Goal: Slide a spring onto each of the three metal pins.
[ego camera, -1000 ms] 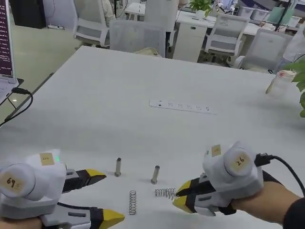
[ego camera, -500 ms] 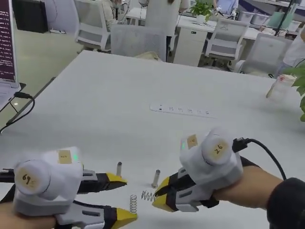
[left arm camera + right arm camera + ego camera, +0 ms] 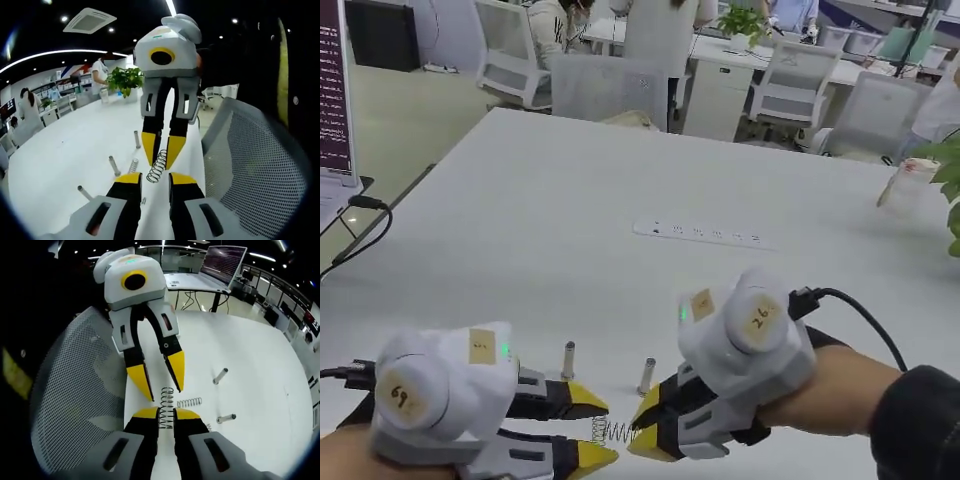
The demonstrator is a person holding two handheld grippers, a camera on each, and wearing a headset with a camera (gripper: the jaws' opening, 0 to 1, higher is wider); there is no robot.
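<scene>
My right gripper (image 3: 642, 428) (image 3: 167, 414) is shut on one end of a thin wire spring (image 3: 618, 432) (image 3: 166, 401). The spring's free end points at my left gripper (image 3: 608, 432) (image 3: 155, 179), which faces it with jaws open around that end. The left gripper view shows the held spring (image 3: 157, 167) hanging from the right gripper (image 3: 162, 150). A second spring (image 3: 598, 427) (image 3: 133, 165) (image 3: 189, 402) lies on the white table (image 3: 620, 170). Two upright metal pins (image 3: 568, 357) (image 3: 646, 375) stand just beyond the jaws. Three pins (image 3: 136, 139) (image 3: 114, 165) (image 3: 84, 192) appear in the left gripper view.
A white power strip (image 3: 697, 232) lies mid-table. A laptop (image 3: 330, 90) and its black cable (image 3: 360, 235) sit at the left edge. A cup (image 3: 905, 180) and plant leaves (image 3: 950, 170) are at the far right. Office chairs (image 3: 605, 85) line the far edge.
My right gripper closed on the spring lying by the right pin and carried it left. My left gripper came right and forward, so the two now face tip to tip.
</scene>
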